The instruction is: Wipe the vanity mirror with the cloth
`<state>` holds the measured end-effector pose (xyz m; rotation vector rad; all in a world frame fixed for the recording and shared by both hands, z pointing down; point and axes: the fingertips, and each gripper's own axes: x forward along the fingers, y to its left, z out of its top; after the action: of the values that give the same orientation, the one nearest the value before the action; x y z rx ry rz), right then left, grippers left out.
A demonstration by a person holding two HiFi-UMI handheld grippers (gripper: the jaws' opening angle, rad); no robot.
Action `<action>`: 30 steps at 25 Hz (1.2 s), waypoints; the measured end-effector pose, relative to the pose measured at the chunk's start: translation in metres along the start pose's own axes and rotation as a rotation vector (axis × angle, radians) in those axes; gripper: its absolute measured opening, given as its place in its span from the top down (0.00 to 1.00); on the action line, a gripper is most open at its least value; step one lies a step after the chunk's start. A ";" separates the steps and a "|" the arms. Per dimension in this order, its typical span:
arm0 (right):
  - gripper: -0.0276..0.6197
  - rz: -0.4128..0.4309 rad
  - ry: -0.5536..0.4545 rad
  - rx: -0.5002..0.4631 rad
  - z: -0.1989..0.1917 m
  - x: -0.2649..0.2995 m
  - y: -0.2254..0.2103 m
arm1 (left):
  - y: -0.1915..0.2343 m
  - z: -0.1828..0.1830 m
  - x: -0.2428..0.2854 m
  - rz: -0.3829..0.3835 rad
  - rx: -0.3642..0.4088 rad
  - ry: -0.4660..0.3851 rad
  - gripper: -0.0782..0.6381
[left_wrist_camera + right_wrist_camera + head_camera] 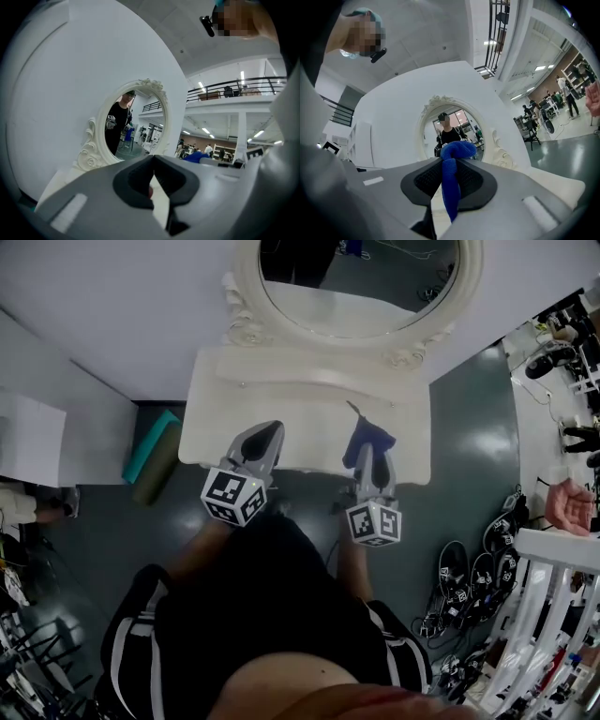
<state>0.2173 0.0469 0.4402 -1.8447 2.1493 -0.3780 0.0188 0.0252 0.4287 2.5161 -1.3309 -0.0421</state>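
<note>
**Both grippers over the vanity's front edge**

White vanity top [300, 395] stretches from the grippers to the vanity mirror [361, 282] at its back edge. The left gripper [271, 432] has its jaws together, seemingly on nothing. The right gripper [367, 457] pinches the blue cloth [369, 437], well apart from the glass.

mirror [356, 282]: 1 | cloth [368, 440]: 1 (blue) | tools [270, 432] [372, 457]: 2 | table [300, 395]: 1

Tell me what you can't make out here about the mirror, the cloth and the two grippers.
- Mirror: top cut off by the head view's edge; any smudges too small to see.
- Cloth: bunched, its full shape hidden by the right gripper clamped on it, in that gripper's view.
- Left gripper: reddish speck behind its pads, too small to name.
</note>
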 end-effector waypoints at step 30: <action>0.84 -0.181 -0.098 0.032 0.016 0.112 -0.014 | 0.073 0.068 0.105 -0.156 0.004 -0.058 0.88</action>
<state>0.2205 -0.0664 0.4255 -2.0025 1.9088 -0.3510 0.0093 -0.1147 0.3950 2.6352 -1.1534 -0.1460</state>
